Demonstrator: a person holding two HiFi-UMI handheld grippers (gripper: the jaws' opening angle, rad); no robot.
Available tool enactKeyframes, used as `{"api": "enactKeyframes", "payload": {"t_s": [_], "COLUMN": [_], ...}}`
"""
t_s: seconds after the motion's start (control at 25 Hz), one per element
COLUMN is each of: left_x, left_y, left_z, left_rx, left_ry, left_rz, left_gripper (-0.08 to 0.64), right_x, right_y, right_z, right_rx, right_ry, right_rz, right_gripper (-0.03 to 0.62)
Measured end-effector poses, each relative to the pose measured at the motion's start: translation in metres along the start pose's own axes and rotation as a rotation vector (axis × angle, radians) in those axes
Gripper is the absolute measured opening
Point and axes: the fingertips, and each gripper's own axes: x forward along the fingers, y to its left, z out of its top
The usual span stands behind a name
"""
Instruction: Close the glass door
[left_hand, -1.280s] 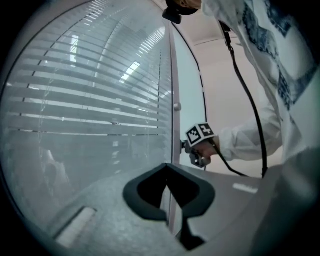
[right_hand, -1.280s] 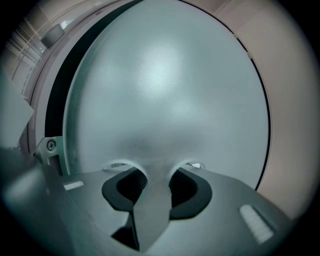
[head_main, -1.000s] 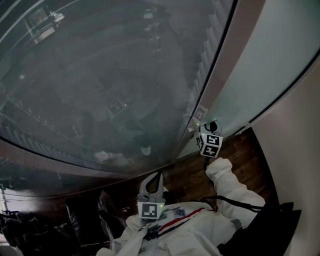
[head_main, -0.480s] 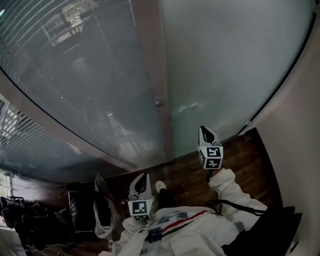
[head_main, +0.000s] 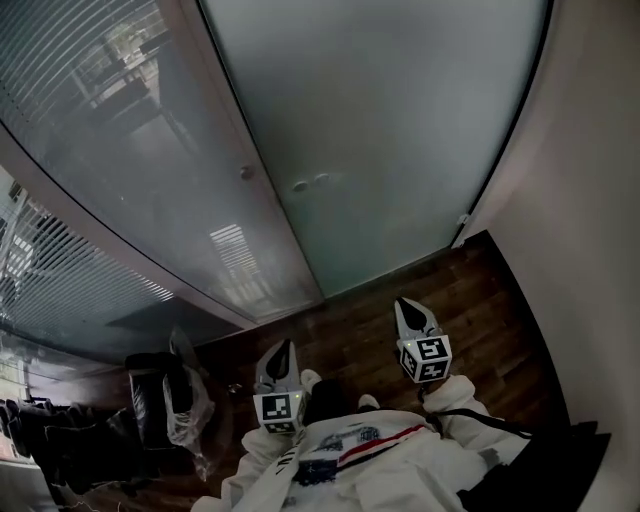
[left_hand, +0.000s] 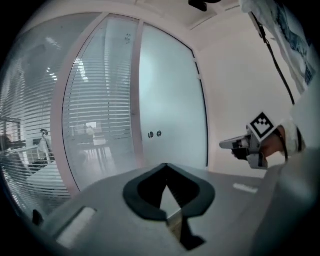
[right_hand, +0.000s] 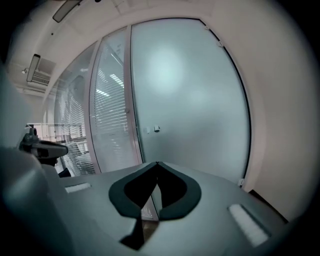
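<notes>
Frosted glass door (head_main: 400, 130), upright and seemingly already closed, lies at 12 o'clock from the nearer right hand-held gripper (head_main: 407, 304), whose jaws just closed empty; left hand-held gripper (head_main: 284, 346), jaws also together.

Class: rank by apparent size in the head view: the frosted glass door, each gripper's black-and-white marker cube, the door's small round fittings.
Frosted glass door
Right gripper's marker cube and left gripper's marker cube: look alike, unranked
Small round fittings, also farthest from the camera

We count one glass door (head_main: 400, 120) at twelve o'clock, two round fittings (head_main: 300, 186) on it (side by side), one left hand-held gripper (head_main: 283, 347), one right hand-held gripper (head_main: 406, 304), and one plastic bag (head_main: 185, 400) at eight o'clock.
</notes>
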Motion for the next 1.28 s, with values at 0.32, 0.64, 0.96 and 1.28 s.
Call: {"api": "enactKeyframes", "payload": {"t_s": [0.32,0.64,0.96,1.28], "left_x": [-0.038,-0.096,-0.162,-0.175], "left_y": [-0.035,-0.058,-0.075,-0.083], "left_z": [-0.007,-0.042,-0.067,-0.049], "left_rx": [0.020,-0.019,-0.030,-0.016], "left_ry": [0.008,0.030,0.005,-0.027], "left_rz": [-0.022,-0.040,-0.066,-0.063], "left_gripper": [0.002,0.002,0.002,0.002], "right_x": [-0.075,-0.126,-0.182,-0.195], "right_y": [0.006,0.092,0.147,0.155], "right_z": [-0.078,-0.112,-0.077,-0.026], "right_rx": [0.055,0.013,-0.079,-0.098], "right_ry": [0.129,0.187,0.064,-0.018], "right_rz": [0.031,0.171,0.184,0.175], "right_gripper": [0.008,0.008,0.006,0.006]}}
